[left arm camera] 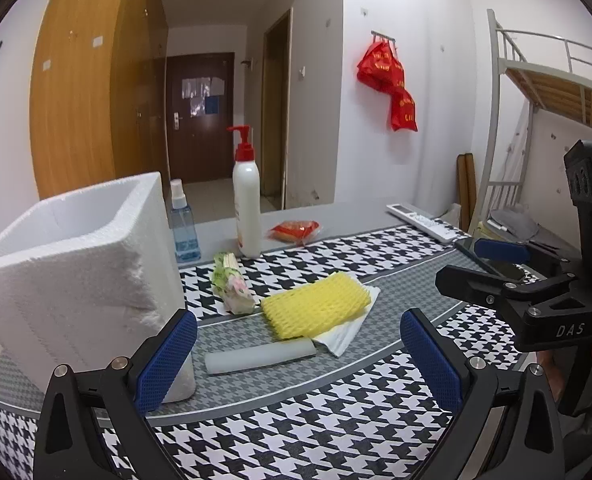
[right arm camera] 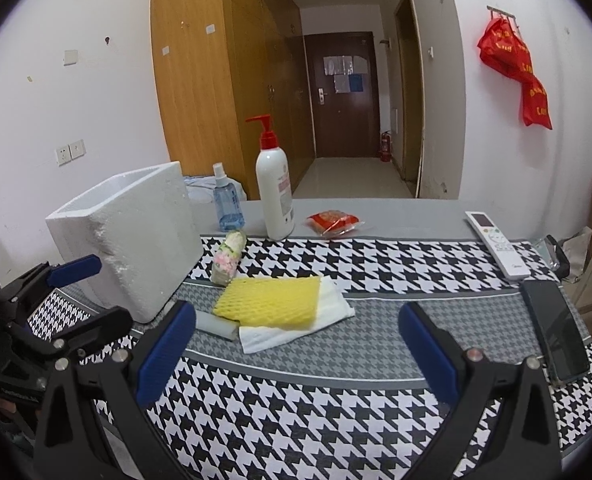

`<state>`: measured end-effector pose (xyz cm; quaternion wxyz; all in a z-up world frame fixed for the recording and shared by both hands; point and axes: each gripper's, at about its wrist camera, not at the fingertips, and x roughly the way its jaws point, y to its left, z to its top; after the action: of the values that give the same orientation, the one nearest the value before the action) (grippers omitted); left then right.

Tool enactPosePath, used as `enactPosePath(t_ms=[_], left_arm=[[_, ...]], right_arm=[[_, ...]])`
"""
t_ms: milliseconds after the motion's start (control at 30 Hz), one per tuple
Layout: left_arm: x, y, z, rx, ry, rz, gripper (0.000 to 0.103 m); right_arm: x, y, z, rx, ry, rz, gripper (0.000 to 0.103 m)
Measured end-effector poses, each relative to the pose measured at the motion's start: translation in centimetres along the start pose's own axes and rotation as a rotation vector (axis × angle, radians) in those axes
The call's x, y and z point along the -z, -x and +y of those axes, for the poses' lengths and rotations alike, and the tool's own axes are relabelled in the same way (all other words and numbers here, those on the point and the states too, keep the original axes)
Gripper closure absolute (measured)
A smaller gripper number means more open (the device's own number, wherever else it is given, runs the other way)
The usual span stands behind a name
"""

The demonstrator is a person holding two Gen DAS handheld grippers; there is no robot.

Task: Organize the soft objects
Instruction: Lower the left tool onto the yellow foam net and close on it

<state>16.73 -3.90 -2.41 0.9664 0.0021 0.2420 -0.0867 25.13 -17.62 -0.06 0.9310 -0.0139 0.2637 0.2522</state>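
On the houndstooth cloth (right arm camera: 336, 420), the yellow foam net (right arm camera: 270, 300) lies at twelve o'clock of the right gripper (right arm camera: 296, 350), held wide and empty like the left gripper (left arm camera: 298, 354); it should be pinched lightly and carried toward the foam box (right arm camera: 128, 236) at ten o'clock.

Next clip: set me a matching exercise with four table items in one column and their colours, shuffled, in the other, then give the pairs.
Items:
1. foam net
2. foam box
3. spray bottle
4. phone

Colours:
A. black
B. yellow
C. clear blue
D. white

Pairs: 1-B, 2-D, 3-C, 4-A
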Motion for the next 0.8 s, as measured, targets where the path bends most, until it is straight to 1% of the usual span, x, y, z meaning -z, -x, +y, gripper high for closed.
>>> enactPosePath(t_ms=[233,600,800], left_arm=[[-0.1,-1.2,0.0,-0.009,0.003,0.023,0.001],[-0.2,-3.2,-0.3,-0.018,0.001,0.06,0.001],[-0.2,-4.5,-0.4,-0.024,0.005,0.091,0.001]], right_arm=[[0.0,-1.3,-0.4,-0.02,0.001,0.023,0.001],[-0.1,-2.9,-1.5,-0.026,0.0,0.064,0.001],[0.0,-3.1,-2.7,-0.007,-0.009,0.071,0.001]])
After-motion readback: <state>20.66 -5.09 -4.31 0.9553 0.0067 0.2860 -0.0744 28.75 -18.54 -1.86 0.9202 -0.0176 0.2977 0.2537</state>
